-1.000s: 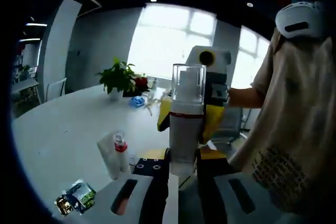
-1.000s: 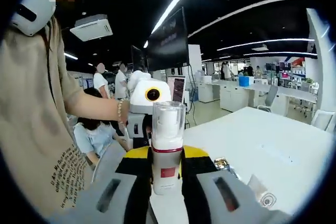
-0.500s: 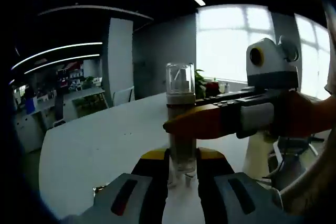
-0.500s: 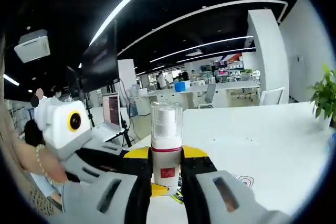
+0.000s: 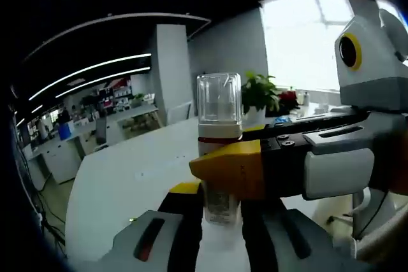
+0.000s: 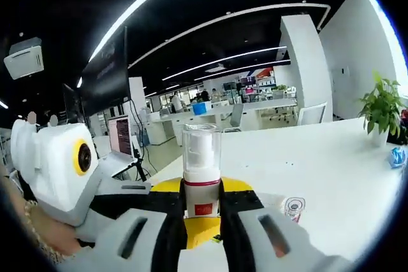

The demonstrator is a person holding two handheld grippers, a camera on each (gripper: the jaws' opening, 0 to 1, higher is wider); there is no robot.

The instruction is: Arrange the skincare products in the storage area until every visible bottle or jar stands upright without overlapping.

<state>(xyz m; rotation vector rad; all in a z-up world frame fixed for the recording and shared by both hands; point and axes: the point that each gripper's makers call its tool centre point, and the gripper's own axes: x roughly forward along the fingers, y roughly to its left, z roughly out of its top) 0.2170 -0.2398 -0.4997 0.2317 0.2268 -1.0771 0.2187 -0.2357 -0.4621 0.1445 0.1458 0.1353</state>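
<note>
Pump bottle (image 5: 218, 151) upright, long axis vertical, clamped by left hand-held gripper (image 5: 220, 211) and right hand-held gripper (image 6: 202, 218), above desk (image 6: 331, 176).

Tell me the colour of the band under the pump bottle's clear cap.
Red: a thin band around the white pump bottle just below its clear cap, clearest in the right gripper view.

Long white ceiling light strips (image 6: 191, 30) streaked a dim ceiling; the large bright window (image 5: 312, 36) at upper right was blown out, and edges curved strongly.
</note>
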